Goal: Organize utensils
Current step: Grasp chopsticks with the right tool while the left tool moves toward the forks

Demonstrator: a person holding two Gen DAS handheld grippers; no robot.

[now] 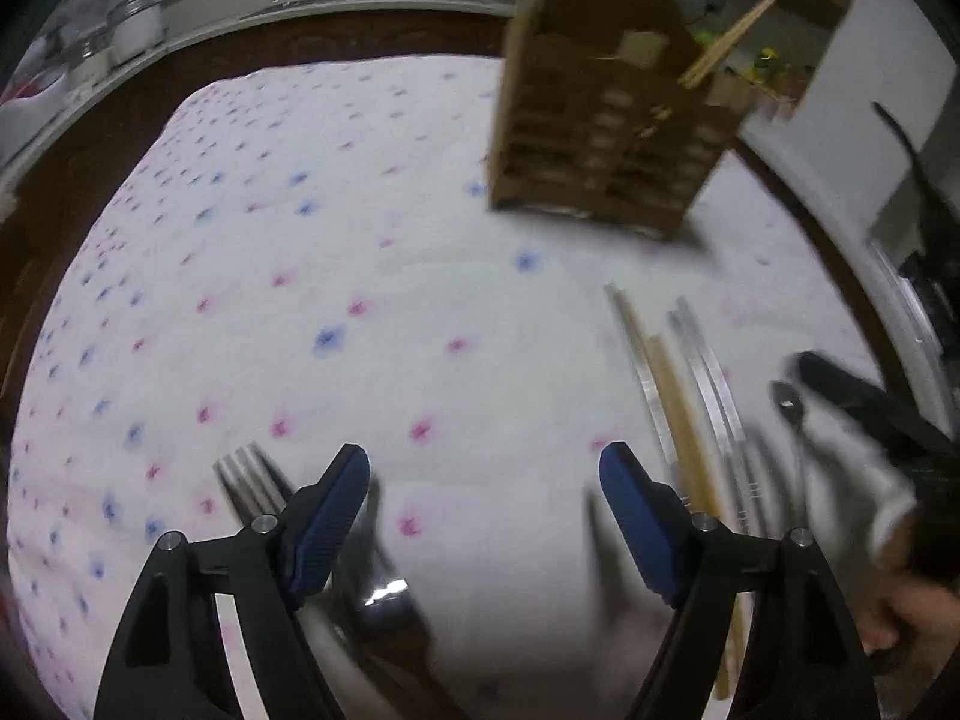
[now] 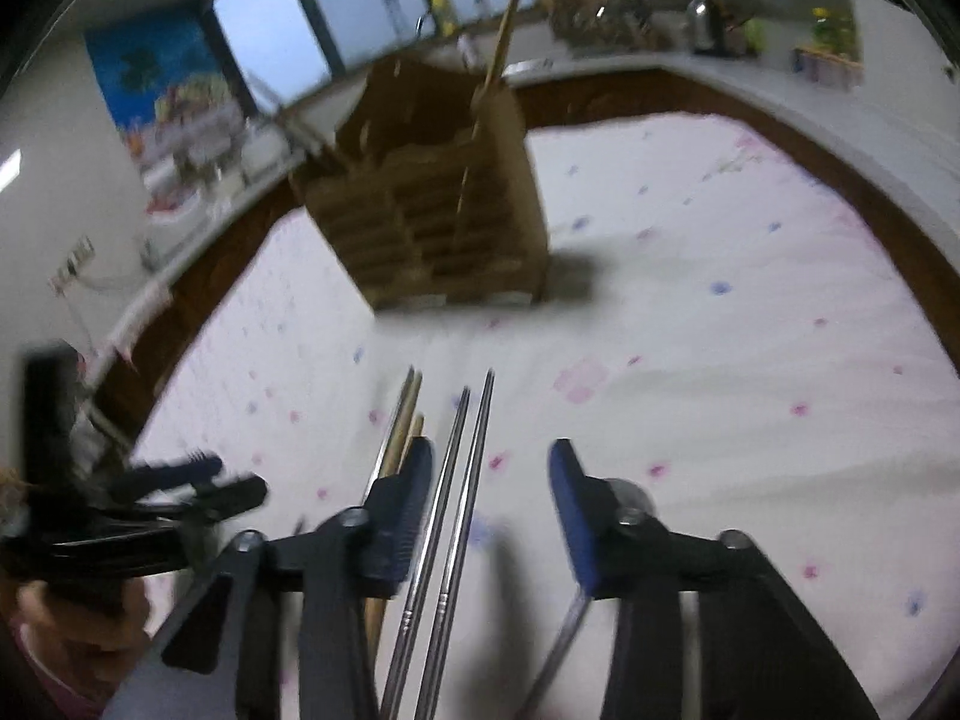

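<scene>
A wooden utensil holder (image 1: 606, 138) stands on the flowered tablecloth, with wooden chopsticks (image 1: 726, 42) poking out; it also shows in the right wrist view (image 2: 444, 210). My left gripper (image 1: 483, 480) is open and empty above the cloth. A fork (image 1: 249, 480) and a spoon (image 1: 384, 594) lie under its left finger. Metal chopsticks (image 1: 708, 384), wooden chopsticks (image 1: 678, 408) and a small spoon (image 1: 789, 405) lie to its right. My right gripper (image 2: 491, 480) is open, low over the metal chopsticks (image 2: 456, 498), which lie between its fingers. Wooden chopsticks (image 2: 402, 426) lie beside its left finger.
The tablecloth (image 1: 300, 276) covers a dark wooden table (image 1: 120, 120). Jars (image 1: 141, 24) stand on the counter behind. The left gripper shows at the left of the right wrist view (image 2: 180, 492). The right gripper shows at the right edge of the left wrist view (image 1: 864, 402).
</scene>
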